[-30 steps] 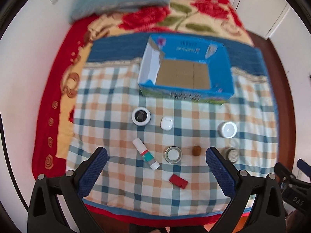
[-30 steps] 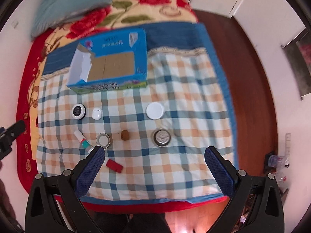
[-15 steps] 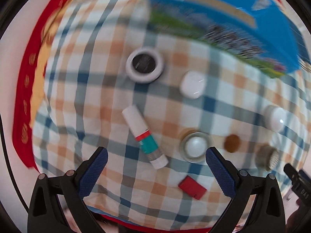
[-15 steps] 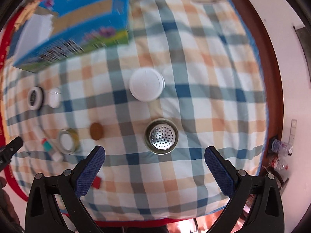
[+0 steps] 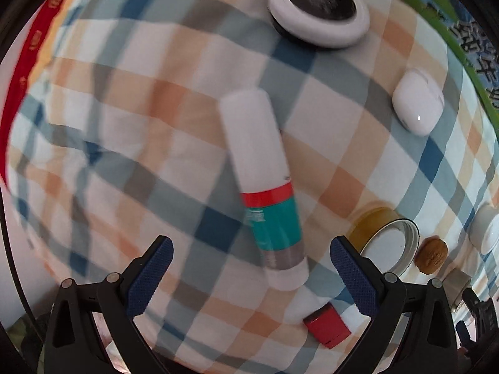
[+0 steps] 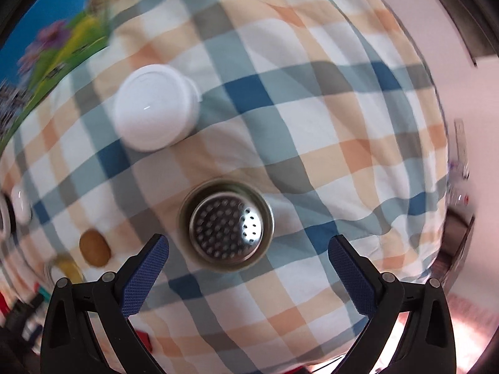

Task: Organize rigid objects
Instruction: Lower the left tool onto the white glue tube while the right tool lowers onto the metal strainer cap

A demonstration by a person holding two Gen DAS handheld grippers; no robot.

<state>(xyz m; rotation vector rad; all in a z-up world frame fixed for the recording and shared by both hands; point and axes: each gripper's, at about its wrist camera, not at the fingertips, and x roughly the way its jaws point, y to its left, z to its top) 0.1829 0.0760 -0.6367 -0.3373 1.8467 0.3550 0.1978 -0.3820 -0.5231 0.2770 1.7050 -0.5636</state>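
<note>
In the left wrist view my left gripper is open and empty, low over a white tube with a red and teal band that lies between its fingers' line on the checked cloth. In the right wrist view my right gripper is open and empty, just above a round metal strainer. A white round lid lies beyond the strainer to the left. The blue cardboard box shows at the top left edge.
Near the tube lie a white ring with a dark centre, a white earbud case, a gold-rimmed lid, a brown nut and a red block. The nut also shows in the right wrist view.
Both grippers have dropped much closer to the cloth. The tube now fills the left view and the strainer sits just ahead of the right fingers. Both stay open.
</note>
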